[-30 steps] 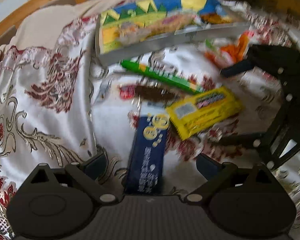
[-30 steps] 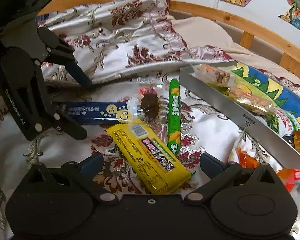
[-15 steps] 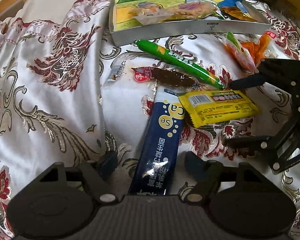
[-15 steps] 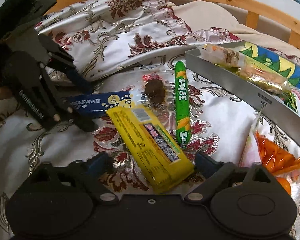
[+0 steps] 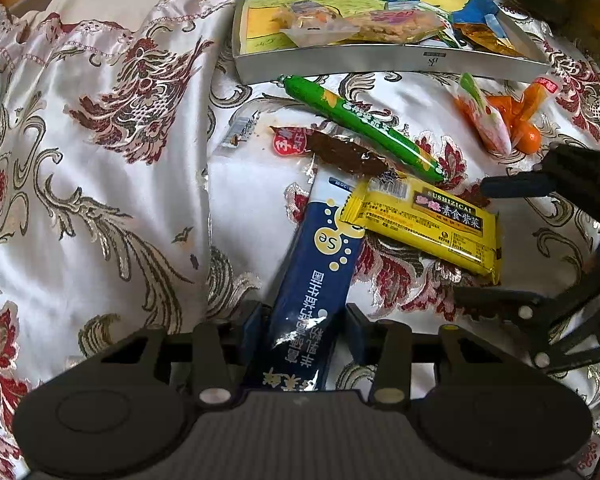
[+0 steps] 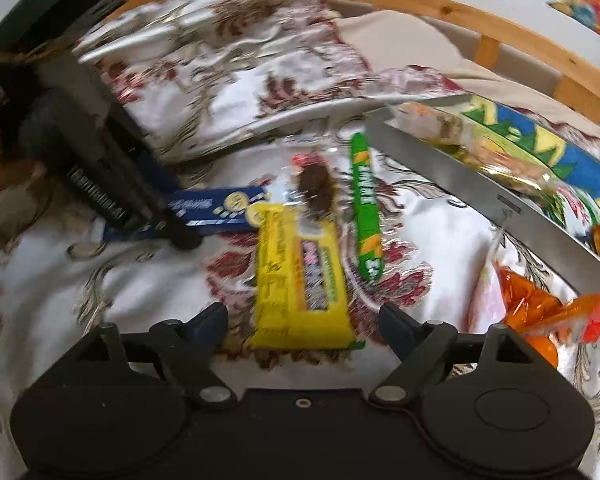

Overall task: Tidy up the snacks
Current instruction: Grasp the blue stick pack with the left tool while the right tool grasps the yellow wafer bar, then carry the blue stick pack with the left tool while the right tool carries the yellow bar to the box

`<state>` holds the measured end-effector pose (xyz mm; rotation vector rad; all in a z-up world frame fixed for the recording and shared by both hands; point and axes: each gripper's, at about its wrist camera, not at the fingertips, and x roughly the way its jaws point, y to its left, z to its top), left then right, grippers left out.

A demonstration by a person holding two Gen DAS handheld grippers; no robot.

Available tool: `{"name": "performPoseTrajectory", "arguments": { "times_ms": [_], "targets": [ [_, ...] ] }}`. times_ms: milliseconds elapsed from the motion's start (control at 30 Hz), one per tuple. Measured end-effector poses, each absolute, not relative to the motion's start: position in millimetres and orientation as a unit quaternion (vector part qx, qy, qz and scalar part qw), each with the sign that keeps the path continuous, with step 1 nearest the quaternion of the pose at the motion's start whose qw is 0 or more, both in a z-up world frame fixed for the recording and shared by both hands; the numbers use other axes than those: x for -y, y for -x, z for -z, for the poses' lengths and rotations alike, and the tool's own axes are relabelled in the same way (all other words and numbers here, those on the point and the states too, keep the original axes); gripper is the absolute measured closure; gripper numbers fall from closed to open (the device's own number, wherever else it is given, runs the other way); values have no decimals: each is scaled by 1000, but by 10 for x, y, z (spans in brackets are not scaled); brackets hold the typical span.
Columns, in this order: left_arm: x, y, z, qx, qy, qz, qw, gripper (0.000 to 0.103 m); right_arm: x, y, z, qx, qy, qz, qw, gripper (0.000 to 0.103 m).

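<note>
Snacks lie scattered on a bed covered by a white satin bedspread (image 5: 100, 208) with red and gold floral patterns.

The left gripper (image 5: 300, 320) has its fingers (image 5: 252, 320) closed against the near end of a long blue packet (image 5: 316, 280), one on each side, grasping it. The packet lies flat on the bedspread, pointing away from the gripper. Its far end is tucked under a corner of a yellow packet (image 5: 424, 220).

The right gripper (image 6: 304, 320) has its fingers (image 6: 396, 324) spread wide, released, with the near end of the yellow packet between them. The fingers do not touch it.

Just beyond the yellow packet lies a clear wrapper holding a dark brown snack (image 5: 344, 152), and beside that a green stick (image 5: 364, 128), lying diagonally.

Farther back sits a shallow grey tray (image 5: 380, 62) with a colourful drawing lining its bottom and several wrapped snacks inside. The green stick's far tip is just beside the tray's wall.

To the right of the stick, near the tray, lie orange wrapped sweets (image 5: 516, 116).

A wooden bed frame (image 6: 440, 6) curves behind.
</note>
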<state>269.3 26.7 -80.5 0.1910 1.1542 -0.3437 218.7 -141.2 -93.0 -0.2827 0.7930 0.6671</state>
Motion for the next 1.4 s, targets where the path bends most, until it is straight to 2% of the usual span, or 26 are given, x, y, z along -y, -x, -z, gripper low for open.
{"name": "performPoseTrajectory", "arguments": {
  "times_ms": [33,133,200,267,433,633,833,1400],
  "targets": [
    [-273,-2700,811,-542,-88,162,820,55,1414,-2222,952,-383,120,-317,859,20],
    [-301,-2713,823,-541,-79,163,821,55,1386,-2267,999,-384,111,-308,863,33],
    [-312,-2716,821,-541,-76,162,822,57,1396,-2275,987,-382,107,-307,865,48],
    [-311,-2706,815,-540,-77,160,823,60,1402,-2273,977,-384,108,-301,866,51],
    [-326,-2650,768,-534,-48,163,828,67,1327,-2172,954,-381,154,-299,861,52],
    [-341,-2527,712,-533,-12,160,831,69,1234,-1939,898,-355,251,-283,855,53],
    [-315,-2321,538,-508,10,160,847,69,1236,-1730,796,-326,300,-255,860,54],
    [-169,-1841,145,-403,40,173,898,71,1364,-1185,331,-246,330,-175,895,54]
  ]
}}
